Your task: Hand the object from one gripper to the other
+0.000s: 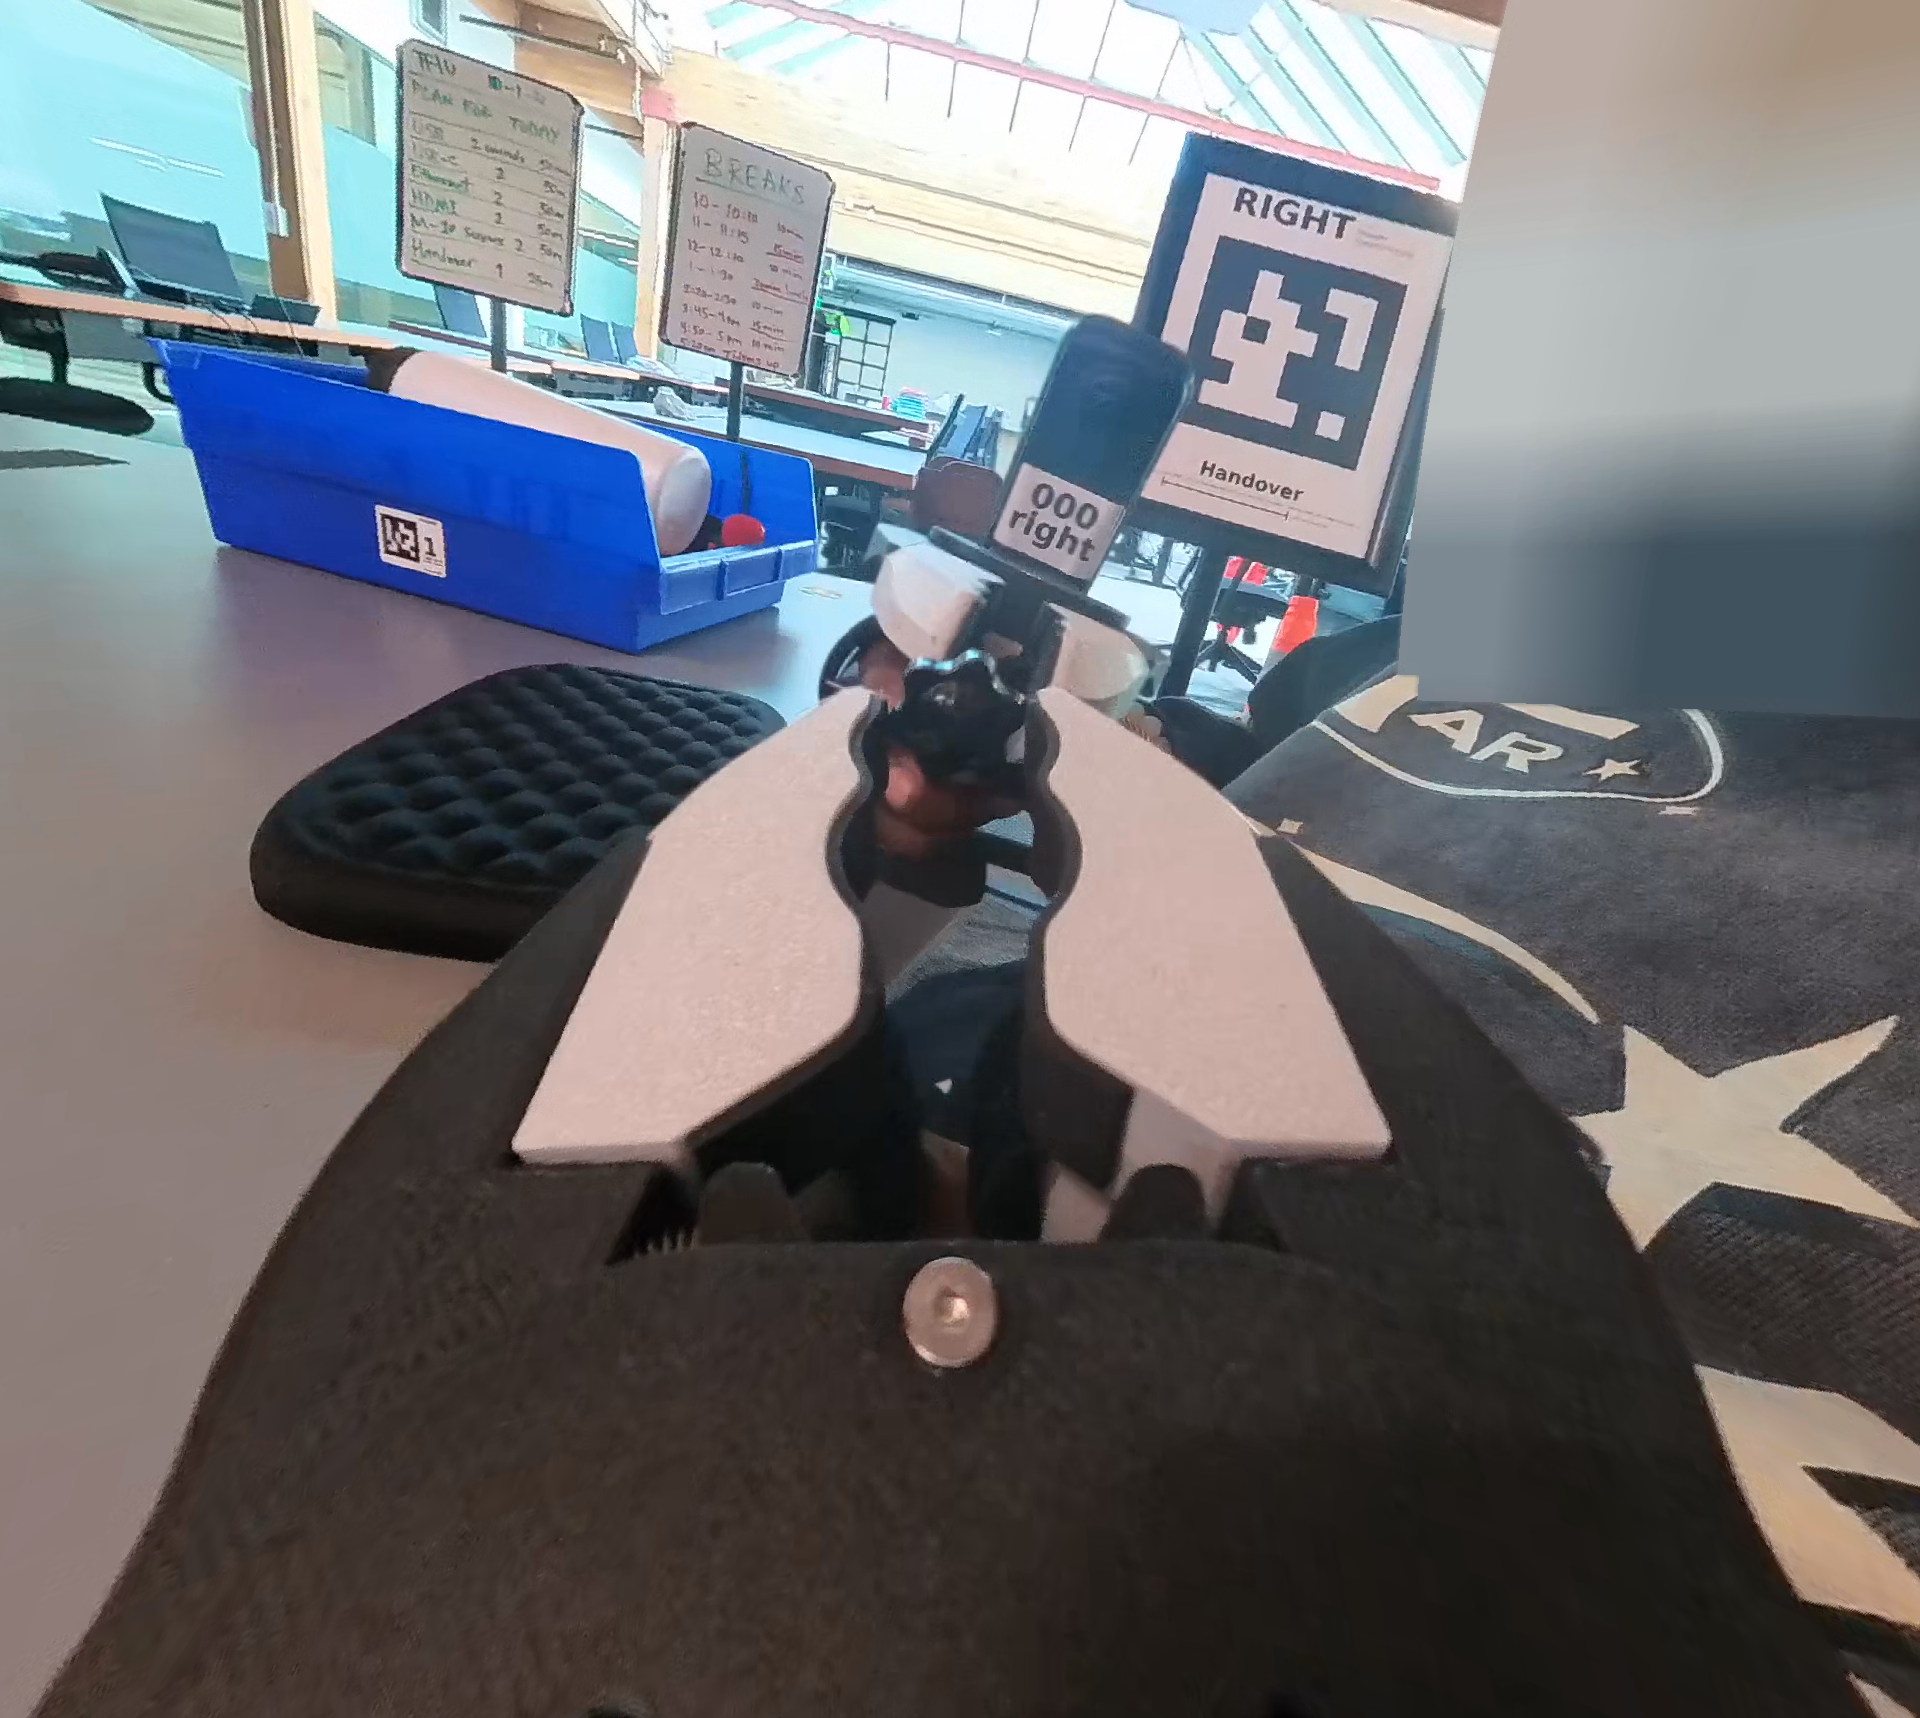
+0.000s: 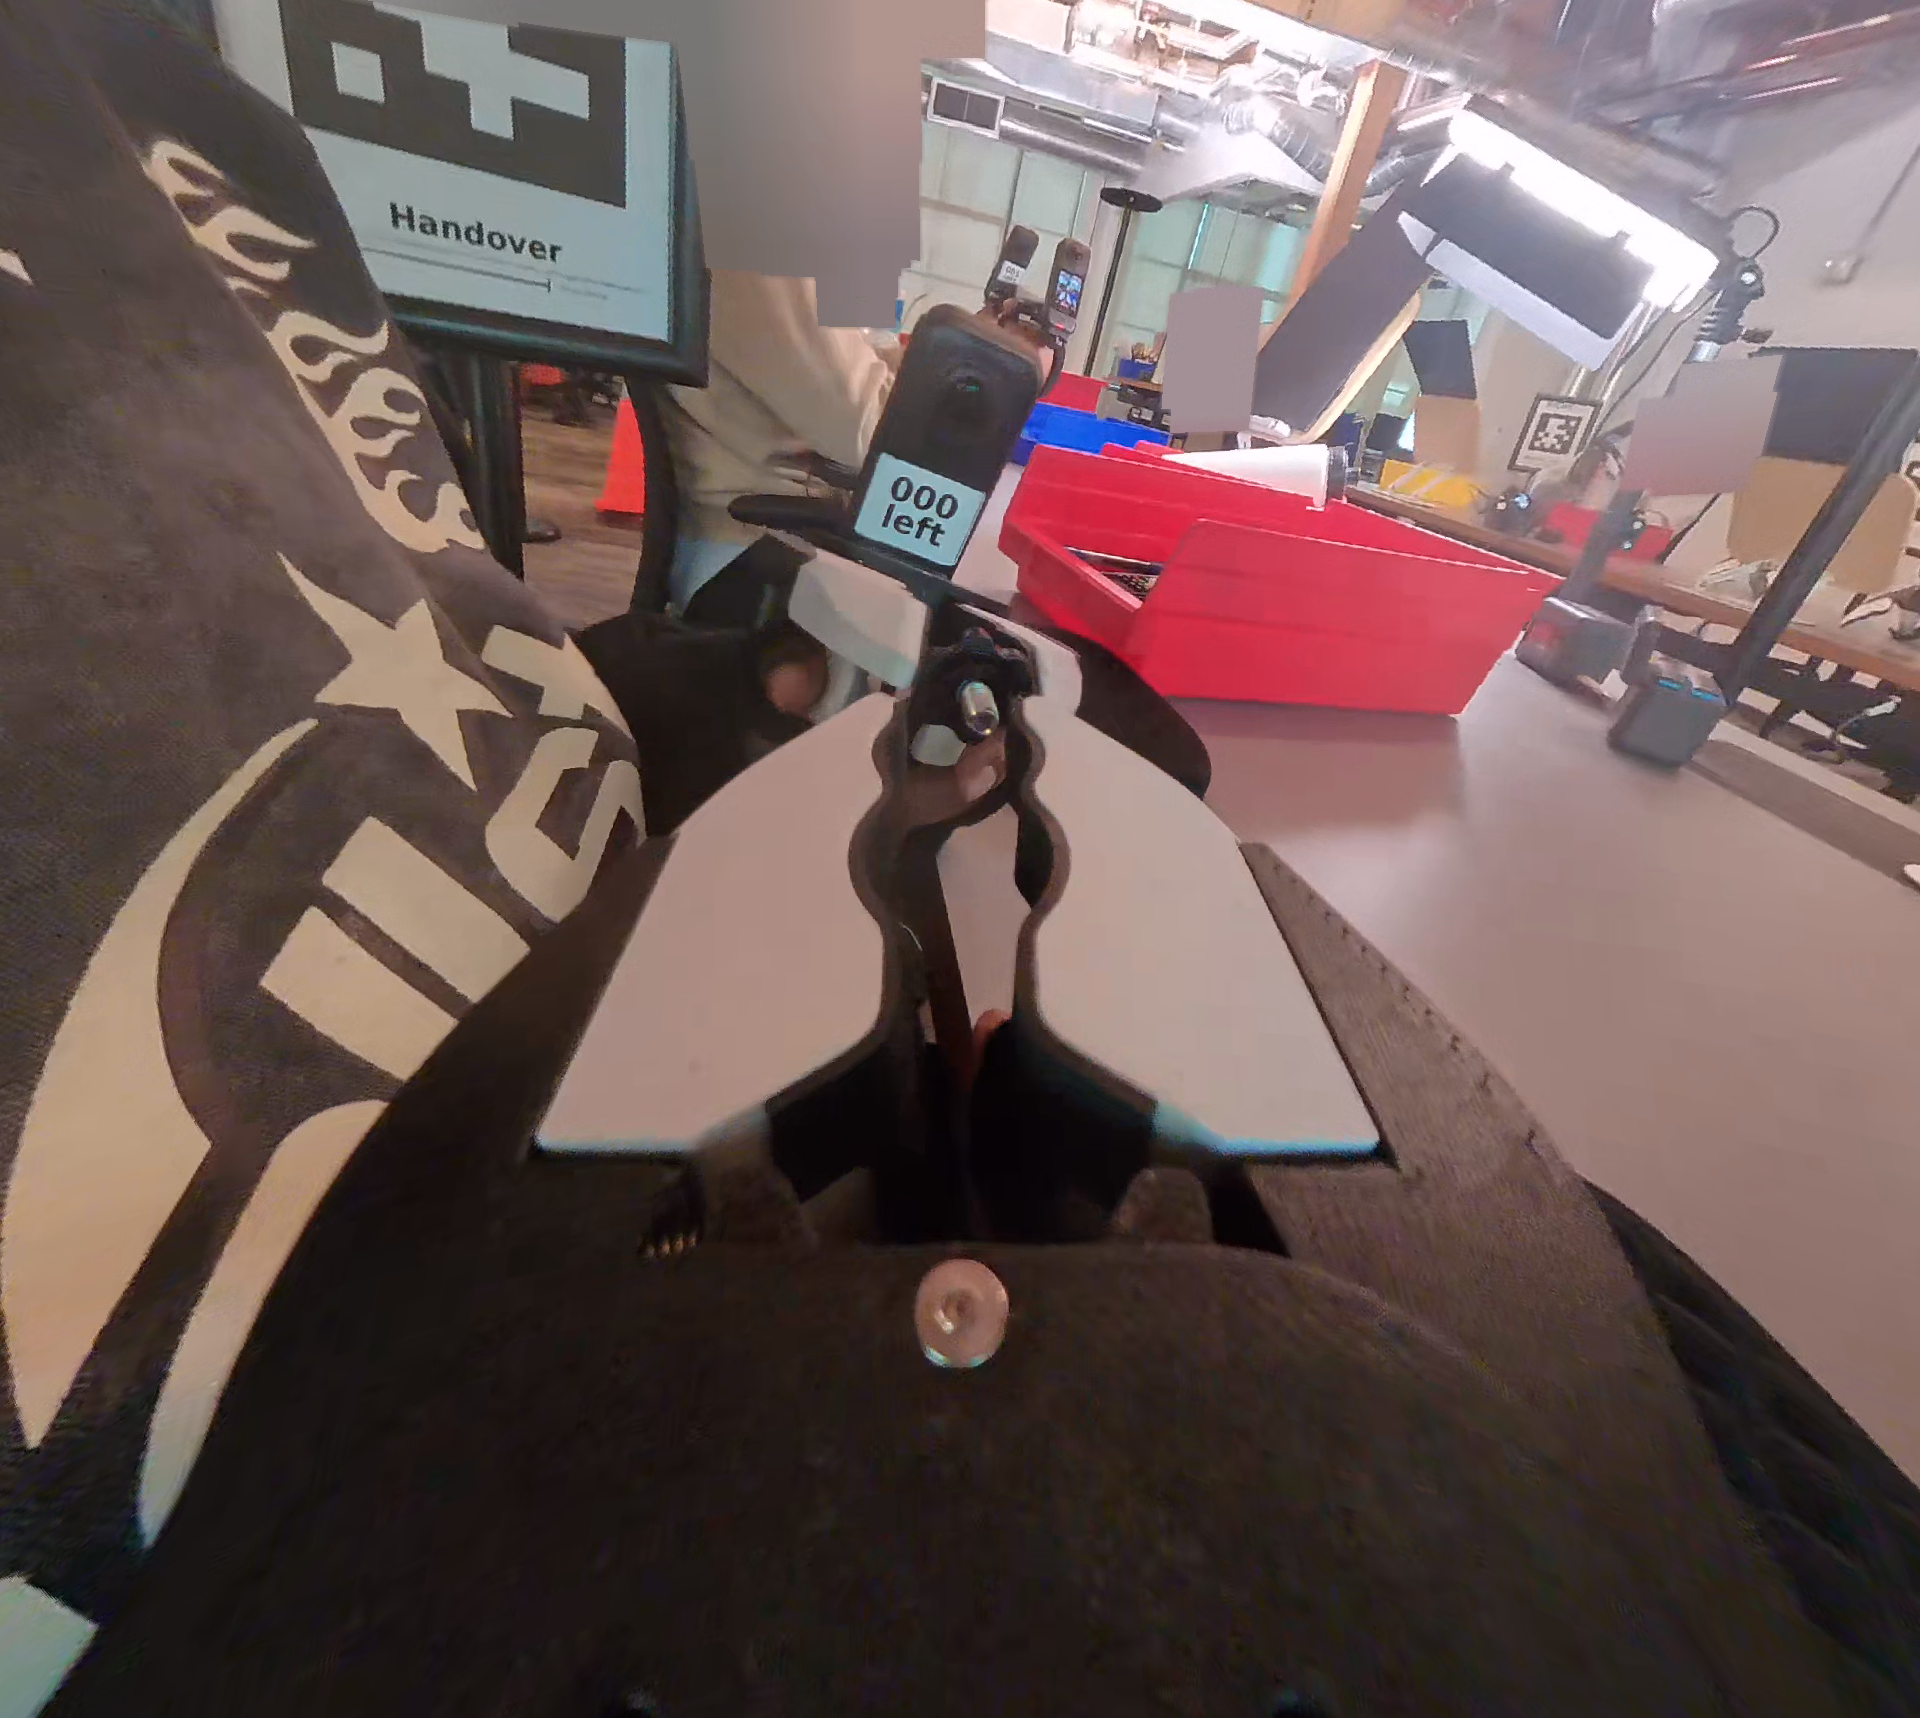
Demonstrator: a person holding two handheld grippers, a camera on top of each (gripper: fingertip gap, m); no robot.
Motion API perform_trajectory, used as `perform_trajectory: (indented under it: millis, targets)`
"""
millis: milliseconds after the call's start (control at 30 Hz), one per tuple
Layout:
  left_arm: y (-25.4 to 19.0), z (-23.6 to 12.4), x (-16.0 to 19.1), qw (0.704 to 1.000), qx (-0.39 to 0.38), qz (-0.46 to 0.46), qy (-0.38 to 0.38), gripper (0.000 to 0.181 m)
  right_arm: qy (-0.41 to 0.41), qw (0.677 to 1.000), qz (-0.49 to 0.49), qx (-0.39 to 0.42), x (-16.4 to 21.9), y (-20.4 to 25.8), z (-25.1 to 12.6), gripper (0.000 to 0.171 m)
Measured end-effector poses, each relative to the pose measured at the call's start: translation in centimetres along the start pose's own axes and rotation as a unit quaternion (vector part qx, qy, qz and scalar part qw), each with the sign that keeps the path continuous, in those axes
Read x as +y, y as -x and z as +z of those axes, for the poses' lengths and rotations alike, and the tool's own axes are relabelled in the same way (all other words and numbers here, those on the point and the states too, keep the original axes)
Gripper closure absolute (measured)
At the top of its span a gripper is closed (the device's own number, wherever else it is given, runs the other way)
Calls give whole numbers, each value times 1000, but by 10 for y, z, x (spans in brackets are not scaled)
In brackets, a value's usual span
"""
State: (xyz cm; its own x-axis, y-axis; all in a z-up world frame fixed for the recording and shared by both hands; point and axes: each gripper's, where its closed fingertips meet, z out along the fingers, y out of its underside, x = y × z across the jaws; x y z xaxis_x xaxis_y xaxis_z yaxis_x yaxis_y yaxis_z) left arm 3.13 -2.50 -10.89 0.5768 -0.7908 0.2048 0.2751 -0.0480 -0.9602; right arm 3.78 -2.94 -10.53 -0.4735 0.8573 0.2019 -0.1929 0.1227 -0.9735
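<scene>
A small black object with a silver metal tip (image 1: 940, 733) sits between the tips of both grippers, which face each other above the table edge. My left gripper (image 1: 951, 712) is nearly closed, its white fingers pinching the object. The right gripper (image 1: 1008, 640), with its black camera, meets it from the far side. In the right wrist view my right gripper (image 2: 961, 702) is also closed on the object (image 2: 975, 712), whose silver tip points toward me. The left gripper (image 2: 956, 650) faces it. A thin dark cord hangs from the object between my right fingers.
A blue bin (image 1: 312, 484) holding a white cylinder (image 1: 561, 432) and a black padded cushion (image 1: 499, 795) lie on the grey table to the left. Red bins (image 2: 1330, 629) and small dark boxes (image 2: 1662, 712) stand to the right. A person's dark printed shirt (image 1: 1558, 941) is close by. The tips of both grippers are at nearly the same place.
</scene>
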Motion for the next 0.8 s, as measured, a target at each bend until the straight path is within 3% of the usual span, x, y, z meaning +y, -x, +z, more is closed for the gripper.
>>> perform_trajectory:
  millis: [200, 367, 500, 633, 800]
  targets:
    - [-3, 3, 7, 1000, 14, -13, 20, 156, 25, 998, -51, 9, 8, 3, 4, 159]
    - [-5, 4, 8, 1000, 17, -1, 21, 156, 30, 999, -36, 0, 8, 3, 3, 165]
    - [-9, 4, 5, 997, 4, 76, 6, 144, 14, 996, 79, -23, 5, 2, 2, 165]
    - [-8, 4, 7, 980, -32, 193, 25, 140, -4, 972, 228, -65, 0, 1, 0, 164]
    - [-6, 5, 7, 972, -50, 228, 29, 142, 3, 957, 279, -78, 5, 1, 0, 165]
